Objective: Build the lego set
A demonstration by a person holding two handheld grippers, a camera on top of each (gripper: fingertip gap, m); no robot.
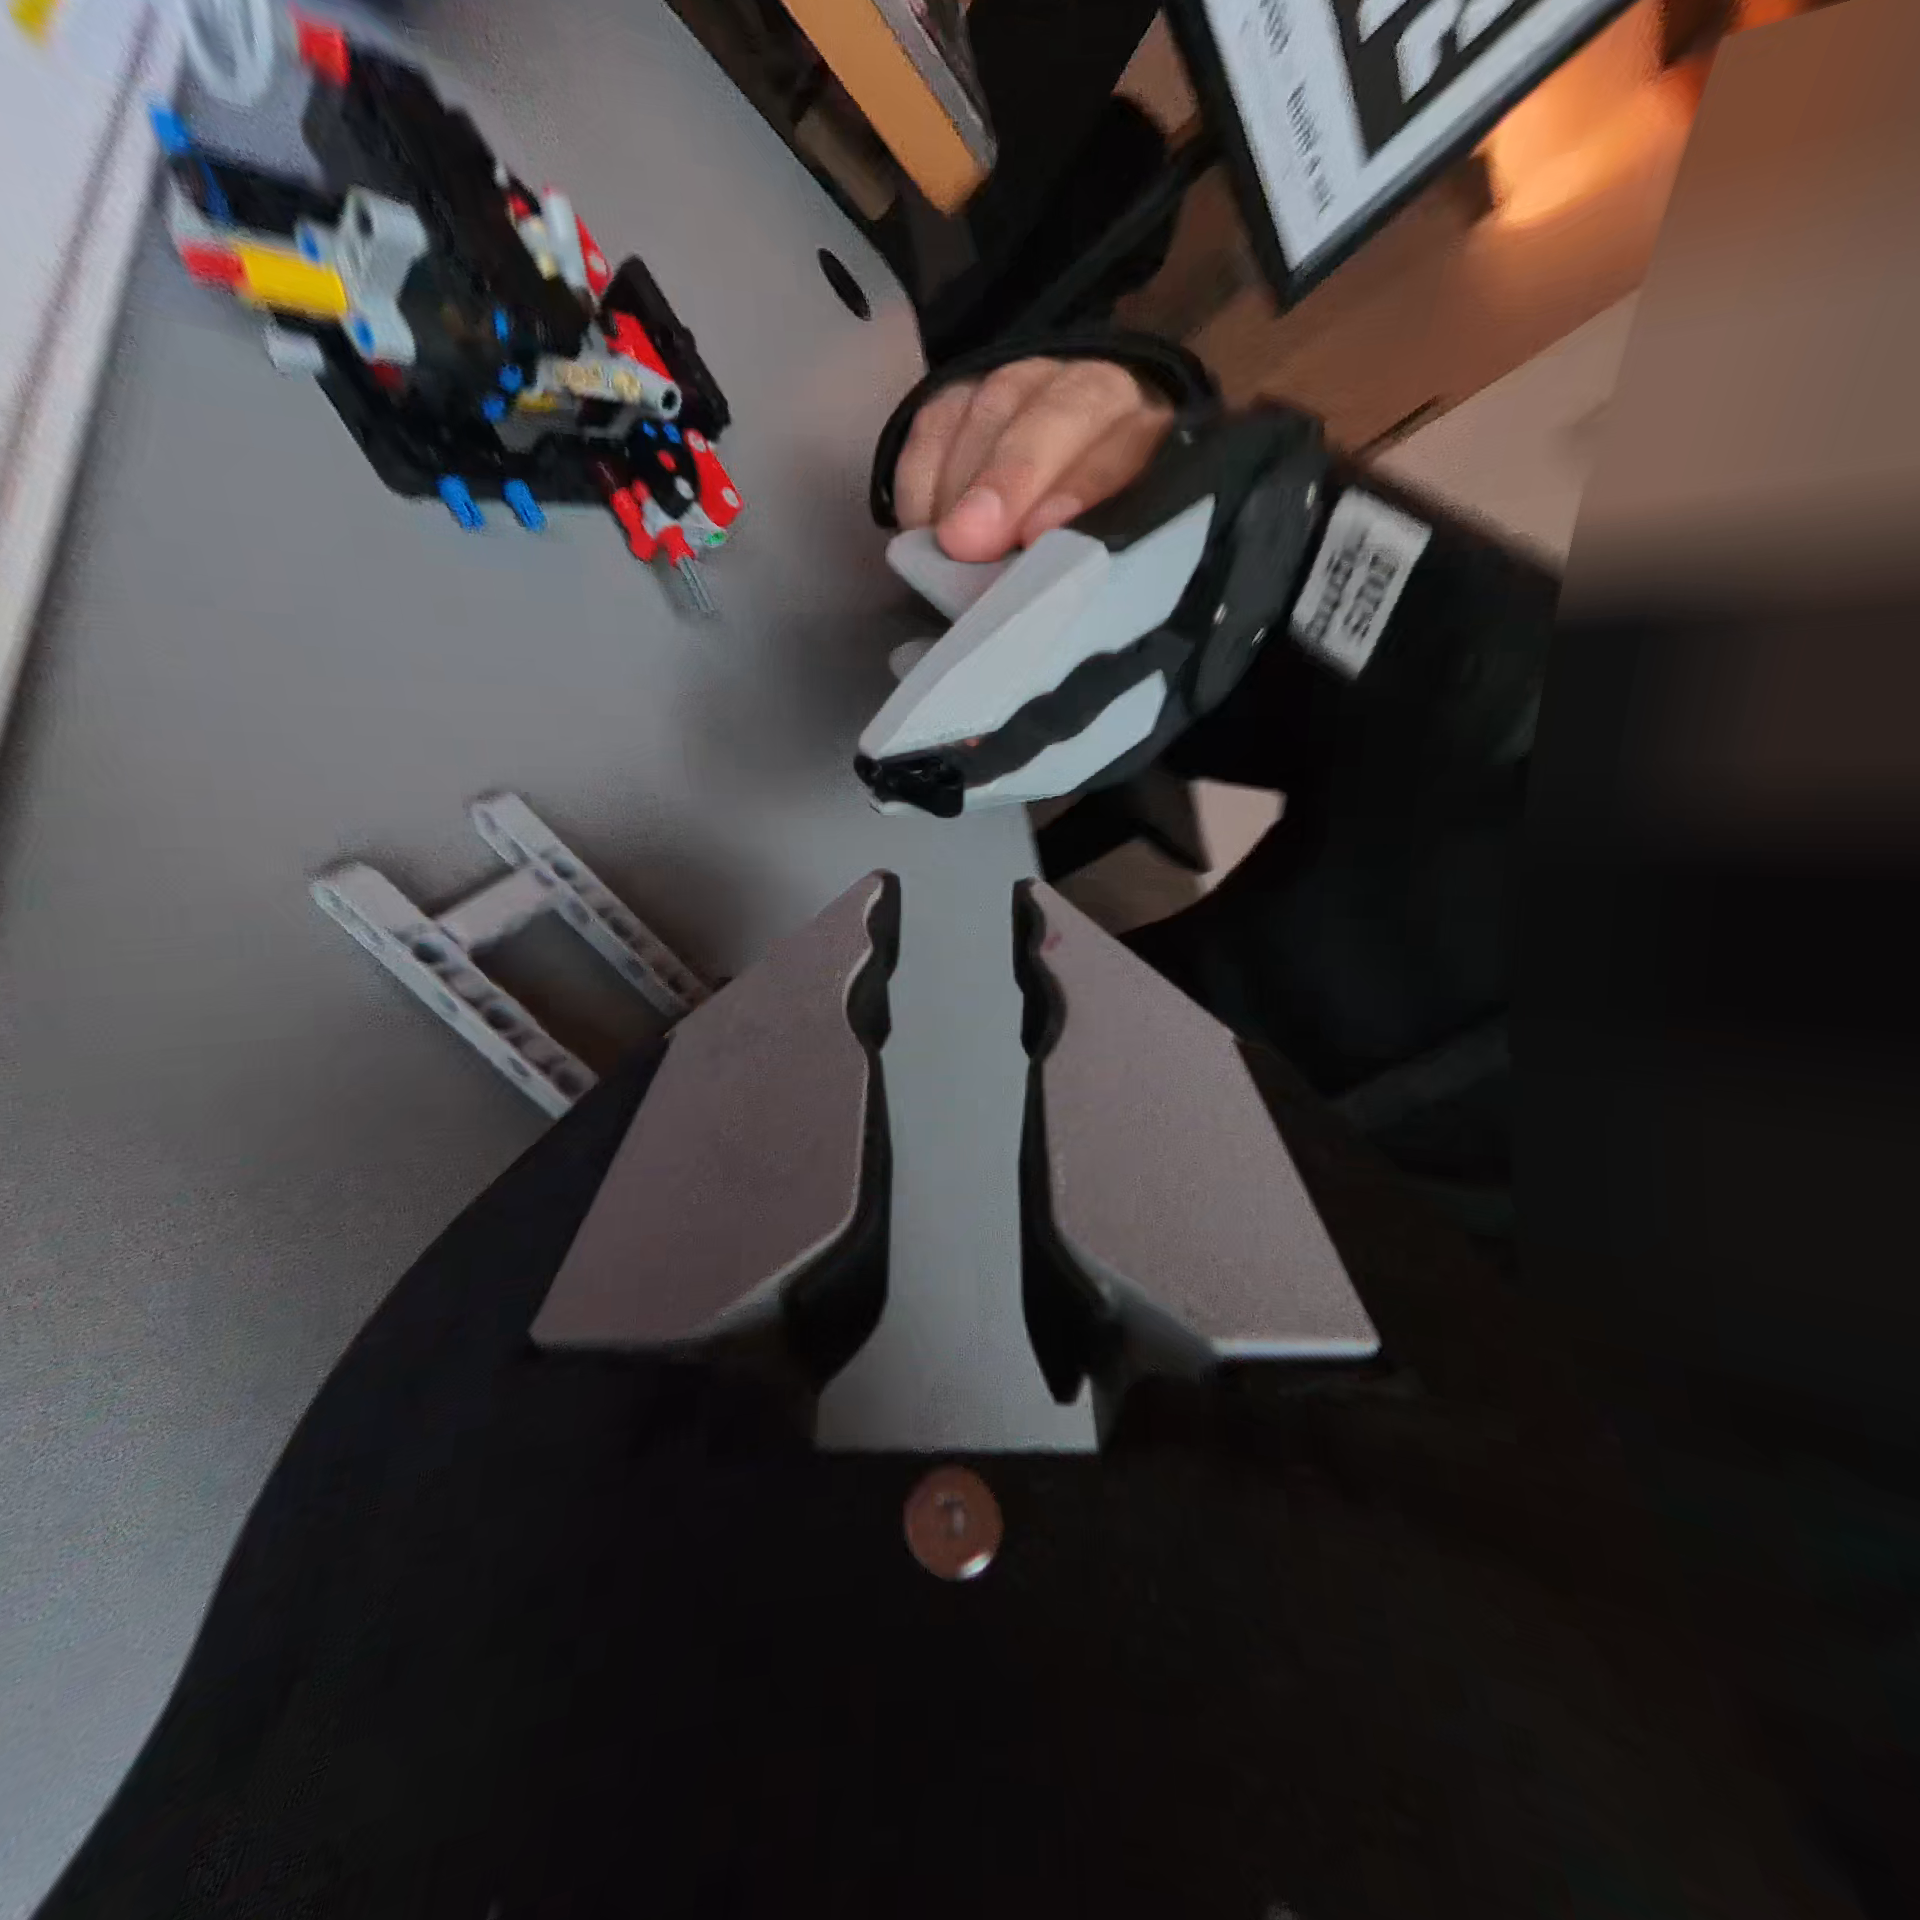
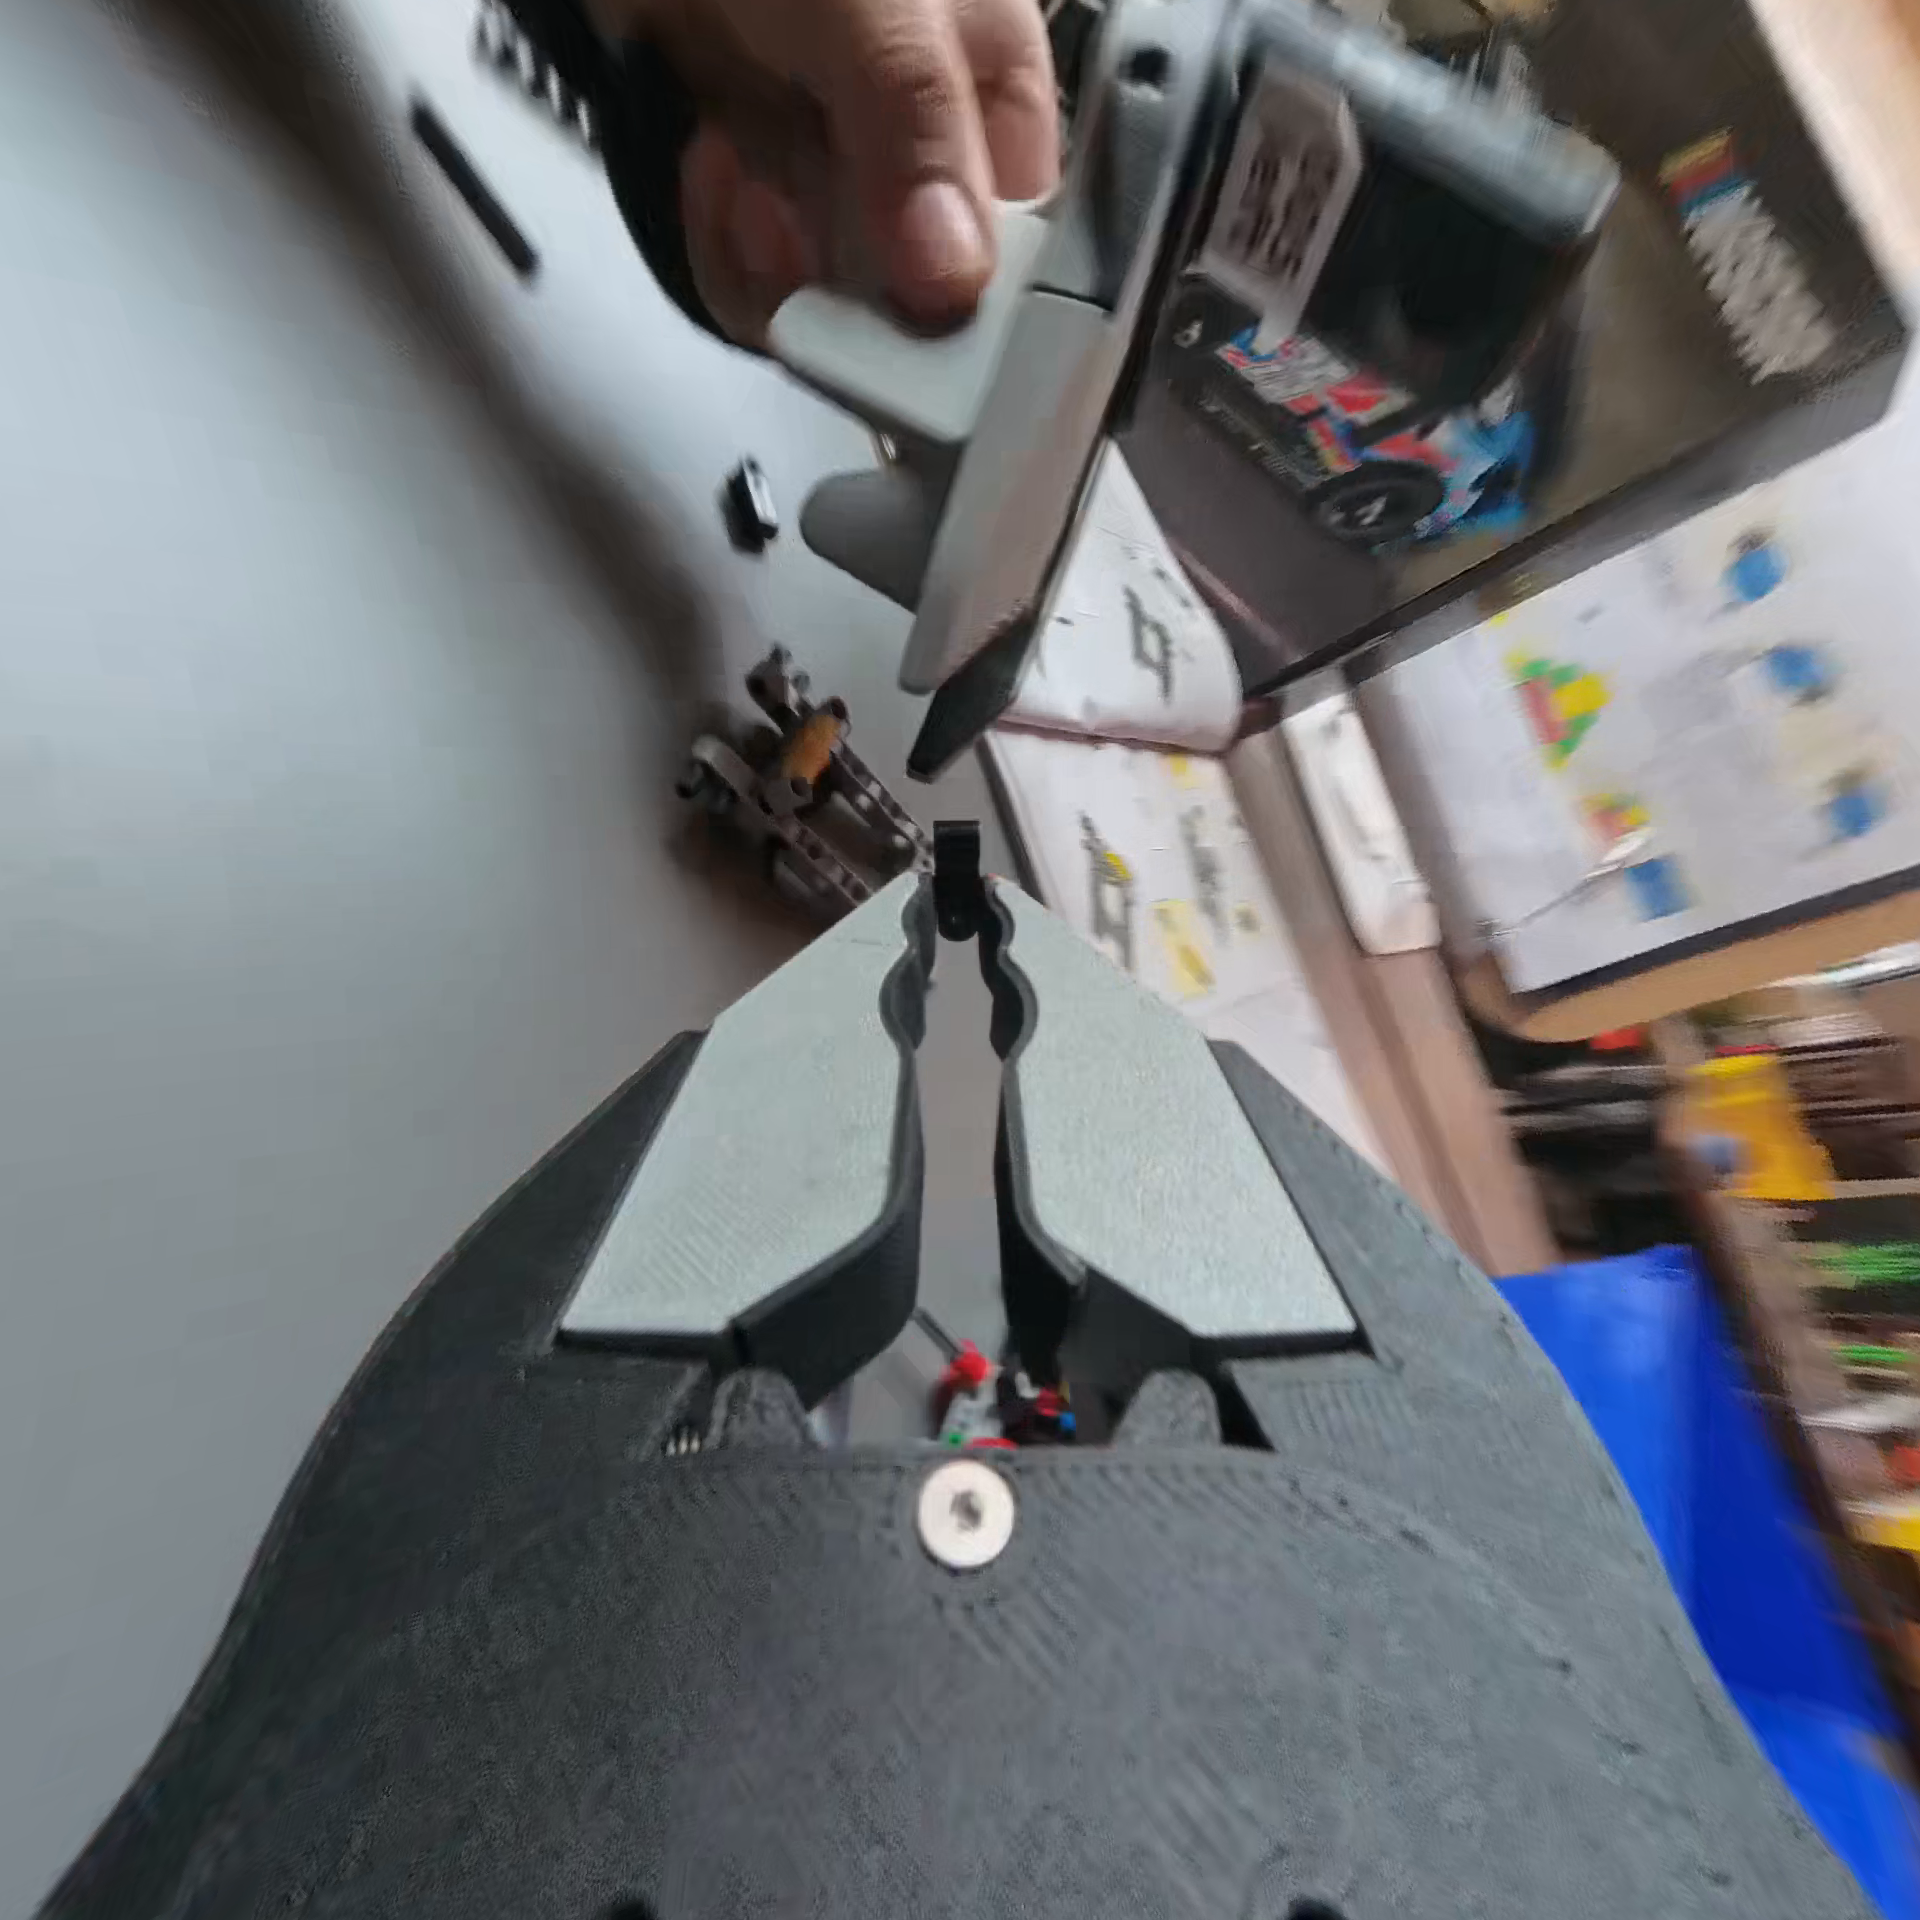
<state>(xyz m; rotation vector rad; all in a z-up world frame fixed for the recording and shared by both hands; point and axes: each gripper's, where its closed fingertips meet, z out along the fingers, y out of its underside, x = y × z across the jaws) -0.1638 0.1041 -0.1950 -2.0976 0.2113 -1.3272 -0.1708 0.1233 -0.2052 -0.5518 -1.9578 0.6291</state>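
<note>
Black lego piece [image 2: 956,878] sits pinched in the right hand-held gripper [image 2: 958,883]; the left hand-held gripper [image 1: 956,883] hangs empty, fingers apart.

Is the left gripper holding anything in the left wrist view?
No: the left gripper has its jaws apart, with only bare grey table showing in the gap between them.

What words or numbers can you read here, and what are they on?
Nothing can be quoted. Writing shows on these things:
Black-and-white sign: too blurred.
Sticker on the right gripper: too blurred.
Sticker on the left gripper: too blurred.
Lego box: too blurred.
Instruction pages: too small.
</note>
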